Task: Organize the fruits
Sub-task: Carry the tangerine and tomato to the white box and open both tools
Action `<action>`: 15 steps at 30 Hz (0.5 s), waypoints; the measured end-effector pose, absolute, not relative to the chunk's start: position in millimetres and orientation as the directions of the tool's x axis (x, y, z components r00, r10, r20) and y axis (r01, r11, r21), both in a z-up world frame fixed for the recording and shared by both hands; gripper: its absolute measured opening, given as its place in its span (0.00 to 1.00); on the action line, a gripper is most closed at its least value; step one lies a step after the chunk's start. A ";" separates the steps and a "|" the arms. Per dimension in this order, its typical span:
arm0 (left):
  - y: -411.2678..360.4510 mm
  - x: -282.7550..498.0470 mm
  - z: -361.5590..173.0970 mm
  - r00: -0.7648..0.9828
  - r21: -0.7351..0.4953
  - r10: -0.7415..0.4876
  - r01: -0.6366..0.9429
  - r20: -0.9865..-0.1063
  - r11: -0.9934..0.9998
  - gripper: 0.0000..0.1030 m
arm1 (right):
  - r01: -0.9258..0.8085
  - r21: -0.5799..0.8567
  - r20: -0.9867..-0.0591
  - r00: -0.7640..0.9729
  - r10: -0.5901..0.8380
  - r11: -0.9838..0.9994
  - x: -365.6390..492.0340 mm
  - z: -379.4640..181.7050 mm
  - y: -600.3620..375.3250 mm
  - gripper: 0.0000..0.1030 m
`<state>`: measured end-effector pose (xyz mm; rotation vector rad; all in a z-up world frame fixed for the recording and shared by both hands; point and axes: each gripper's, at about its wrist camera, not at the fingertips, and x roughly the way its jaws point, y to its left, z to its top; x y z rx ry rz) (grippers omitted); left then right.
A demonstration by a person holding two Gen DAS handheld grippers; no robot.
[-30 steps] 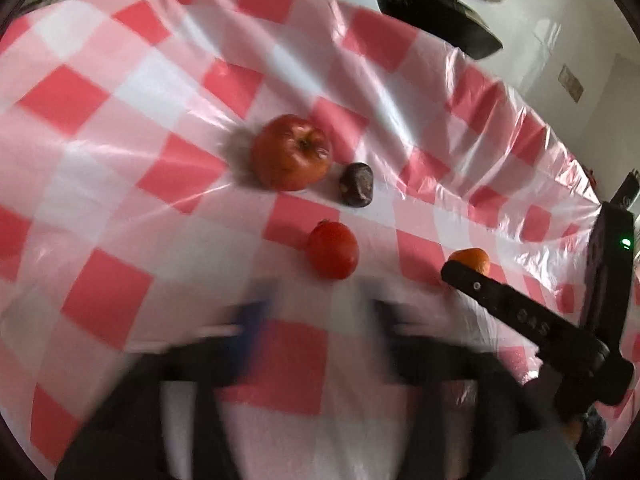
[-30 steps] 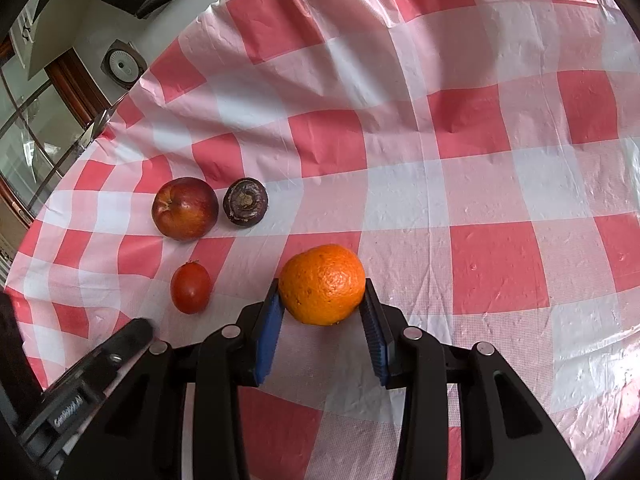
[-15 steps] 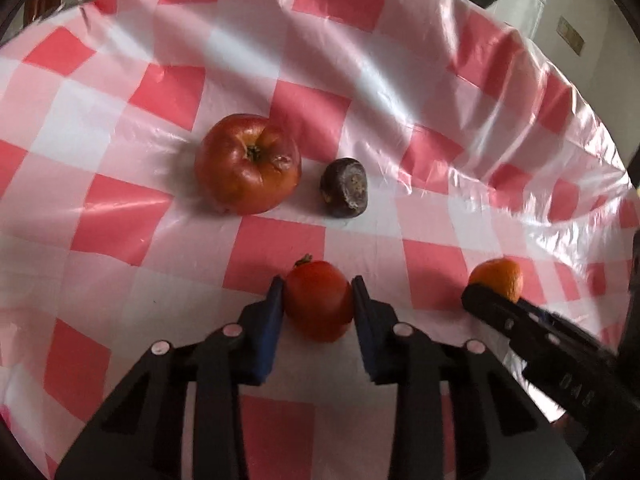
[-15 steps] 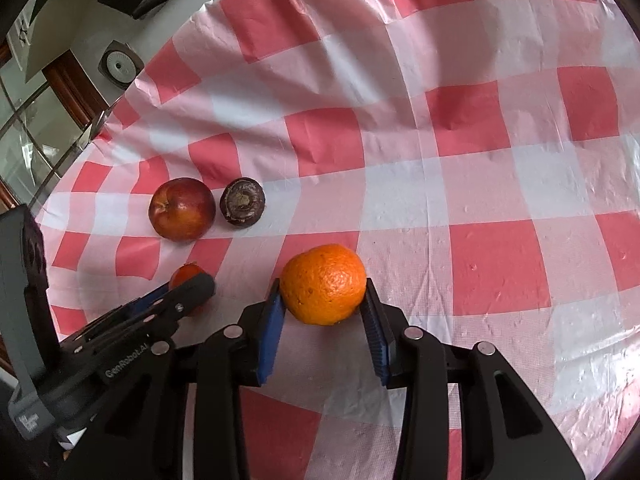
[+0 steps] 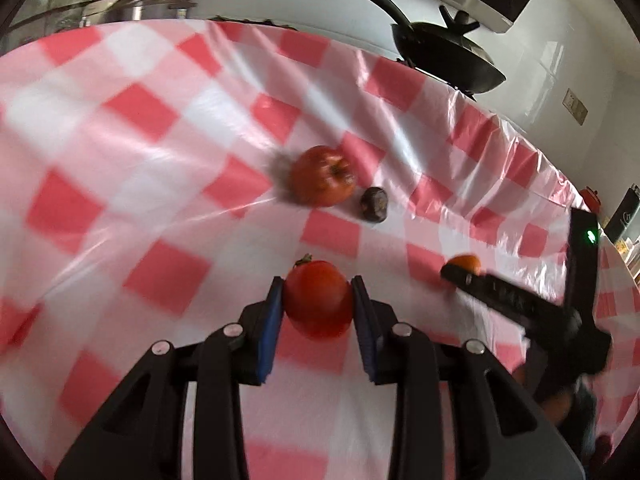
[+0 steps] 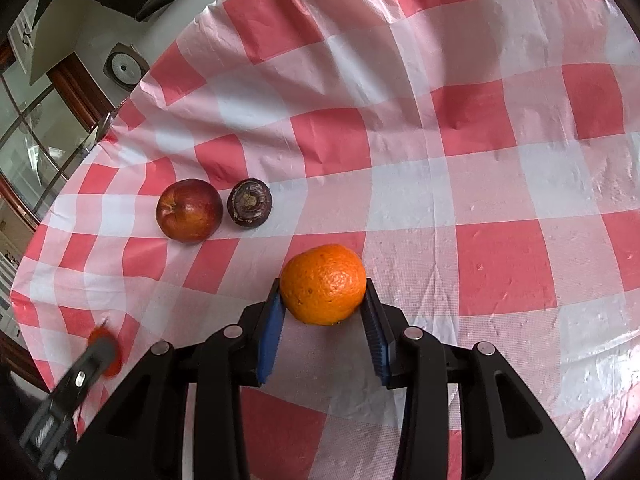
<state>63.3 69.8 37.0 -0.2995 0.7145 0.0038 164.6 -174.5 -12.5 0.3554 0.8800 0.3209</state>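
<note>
My left gripper [image 5: 318, 300] is shut on a small red tomato [image 5: 318, 300], its blue pads pressing both sides, held above the checked tablecloth [image 5: 140, 152]. Beyond it lie a red apple [image 5: 323, 175] and a dark round fruit [image 5: 374, 204], side by side. My right gripper [image 6: 323, 300] is shut on an orange [image 6: 323, 284] that rests low over the cloth. In the right wrist view the apple [image 6: 189, 210] and dark fruit [image 6: 249, 202] lie at the left, and the tomato [image 6: 105, 350] shows at the lower left behind a left finger.
A black pan [image 5: 444, 56] and a steel pot with lid [image 5: 132, 6] stand behind the table's far edge. The cloth hangs over the table edge at the right [image 5: 532, 148]. A window and door frame [image 6: 36, 140] are off to the left.
The left gripper closed on the tomato, then pulled back and up with it; the apple and dark fruit look farther away. The right gripper and orange have stayed still.
</note>
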 end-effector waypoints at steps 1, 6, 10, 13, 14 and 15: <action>76.0 48.6 38.9 0.758 -0.268 -0.090 -0.114 -0.646 0.957 0.33 | -0.126 0.427 -0.688 0.597 0.412 0.895 164.4 -12.2 -174.6 0.38; 106.3 -18.5 49.9 0.770 -0.255 -0.047 -0.153 -0.636 0.955 0.33 | -0.158 0.396 -0.682 0.608 0.406 0.904 152.8 -6.7 -169.0 0.38; 131.2 -74.0 48.2 0.770 -0.246 -0.009 -0.193 -0.638 0.950 0.33 | -0.240 0.358 -0.710 0.558 0.430 0.902 106.5 -1.3 -136.3 0.38; 149.8 -112.2 39.6 0.760 -0.259 0.003 -0.225 -0.650 0.939 0.33 | -0.327 0.362 -0.708 0.513 0.485 0.873 62.8 3.0 -104.5 0.38; 155.2 -123.7 36.7 0.757 -0.261 0.008 -0.235 -0.653 0.936 0.33 | -0.354 0.373 -0.706 0.492 0.510 0.858 48.4 4.0 -94.3 0.38; 160.4 -135.5 33.9 0.754 -0.261 0.013 -0.244 -0.657 0.934 0.33 | -0.373 0.376 -0.705 0.478 0.524 0.848 37.6 4.8 -85.6 0.38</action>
